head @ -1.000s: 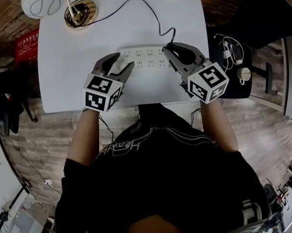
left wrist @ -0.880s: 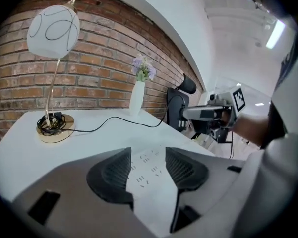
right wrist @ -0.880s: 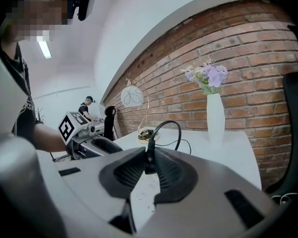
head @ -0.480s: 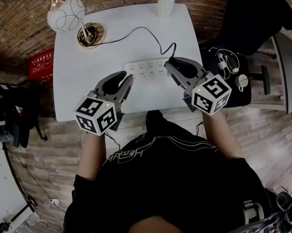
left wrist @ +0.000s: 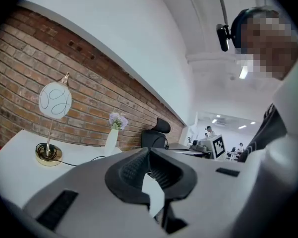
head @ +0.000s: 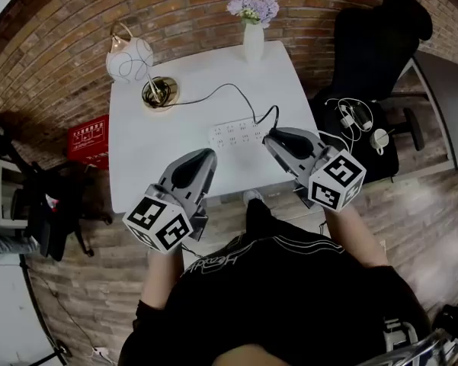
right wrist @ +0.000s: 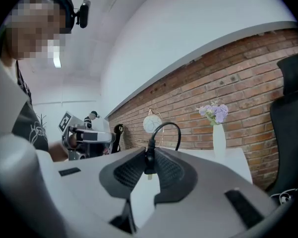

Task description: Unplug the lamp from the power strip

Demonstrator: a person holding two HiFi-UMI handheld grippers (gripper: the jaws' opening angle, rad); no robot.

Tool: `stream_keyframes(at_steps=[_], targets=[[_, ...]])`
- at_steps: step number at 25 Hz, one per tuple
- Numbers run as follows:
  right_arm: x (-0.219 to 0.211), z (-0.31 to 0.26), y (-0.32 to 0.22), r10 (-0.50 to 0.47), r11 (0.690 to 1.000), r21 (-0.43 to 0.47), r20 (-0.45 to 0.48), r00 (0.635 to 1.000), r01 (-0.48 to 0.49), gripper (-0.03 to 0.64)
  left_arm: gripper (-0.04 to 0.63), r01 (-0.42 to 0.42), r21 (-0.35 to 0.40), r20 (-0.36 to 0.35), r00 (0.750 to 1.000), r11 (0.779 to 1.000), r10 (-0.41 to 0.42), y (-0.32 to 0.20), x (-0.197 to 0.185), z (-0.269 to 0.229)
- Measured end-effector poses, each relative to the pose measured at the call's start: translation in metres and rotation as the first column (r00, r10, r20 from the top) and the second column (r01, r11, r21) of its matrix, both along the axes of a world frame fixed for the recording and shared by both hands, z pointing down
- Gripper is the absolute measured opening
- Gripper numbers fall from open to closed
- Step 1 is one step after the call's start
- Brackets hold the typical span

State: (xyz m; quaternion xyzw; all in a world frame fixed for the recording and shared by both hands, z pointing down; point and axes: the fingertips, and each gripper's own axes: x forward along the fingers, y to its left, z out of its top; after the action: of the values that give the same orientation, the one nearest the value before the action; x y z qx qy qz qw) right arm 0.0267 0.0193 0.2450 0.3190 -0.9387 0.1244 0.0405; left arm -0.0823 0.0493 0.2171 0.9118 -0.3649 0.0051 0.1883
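Plug (right wrist: pixel 149 160) on the black cord (right wrist: pixel 167 123) is clamped between the jaws of the right claw (head: pixel 274 136), clear of the white power strip (head: pixel 235 134), which lies flat nearer the right edge of the surface (head: pixel 152 158). The cord runs back to the lamp (head: pixel 129 58) standing at the far left corner. The left claw (head: pixel 204 157), above the near edge, has just closed its jaws together on nothing.

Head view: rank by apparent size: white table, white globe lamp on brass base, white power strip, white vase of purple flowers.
1. White table
2. White globe lamp on brass base
3. White power strip and white vase of purple flowers: look alike, not ranked.
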Motion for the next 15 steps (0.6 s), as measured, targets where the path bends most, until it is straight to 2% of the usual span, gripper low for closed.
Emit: stream_keyframes(at_steps=[10, 15], targets=[[-0.003, -0.023, 0.043, -0.025, 0.999, 0.032, 0.009, 1.0, 0.025, 0.038, 0.009, -0.019, 0.085, 0.079, 0.997, 0.996, 0.013, 0.039, 0.006, -0.018], [-0.006, -0.023, 0.046, -0.012, 1.0, 0.02, 0.013, 1.0, 0.012, 0.038, 0.009, -0.031, 0.091, 0.118, 0.993, 0.995, 0.02, 0.042, 0.007, -0.014]])
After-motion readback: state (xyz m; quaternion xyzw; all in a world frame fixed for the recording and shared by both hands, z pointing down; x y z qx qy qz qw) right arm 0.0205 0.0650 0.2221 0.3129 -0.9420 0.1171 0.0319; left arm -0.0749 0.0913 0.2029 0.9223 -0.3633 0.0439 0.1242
